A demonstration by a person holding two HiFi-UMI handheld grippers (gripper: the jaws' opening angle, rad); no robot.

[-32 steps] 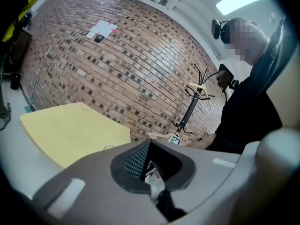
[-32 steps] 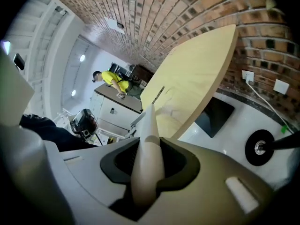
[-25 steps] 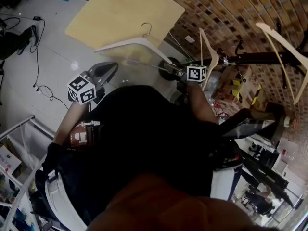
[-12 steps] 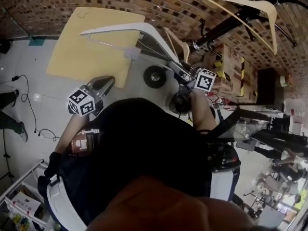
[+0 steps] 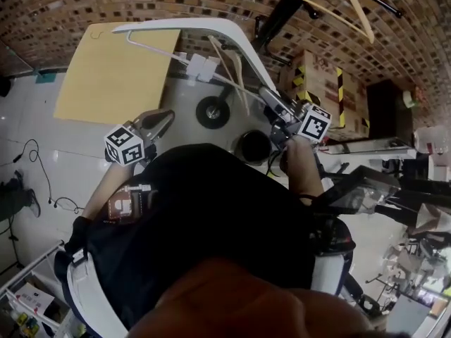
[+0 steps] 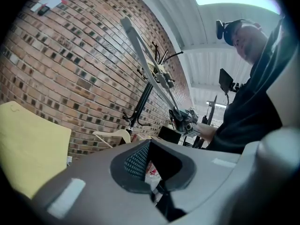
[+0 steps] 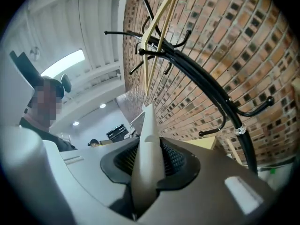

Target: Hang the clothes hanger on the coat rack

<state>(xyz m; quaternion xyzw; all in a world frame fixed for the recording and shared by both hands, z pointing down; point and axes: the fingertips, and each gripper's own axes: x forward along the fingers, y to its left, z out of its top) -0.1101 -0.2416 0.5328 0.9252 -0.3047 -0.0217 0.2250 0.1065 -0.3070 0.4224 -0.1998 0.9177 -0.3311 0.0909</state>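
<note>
White hanger lifted beside the rack, not yet hooked on.
Head view: the right gripper [image 5: 276, 110] holds one arm end of the white clothes hanger [image 5: 204, 27], which arcs beside the black coat rack [image 5: 282, 13]. A wooden hanger [image 5: 352, 16] already hangs there, and the left gripper [image 5: 158, 122] waits apart. Left gripper view: its jaws stand apart with nothing between them. Right gripper view: jaws clamped on the hanger's pale arm, rack pegs above and to the right. Probably best to turn the hook toward a free peg and lower it on (gripped at the arm end, small wrist turns likely swing it wide), releasing only once it bears.
</note>
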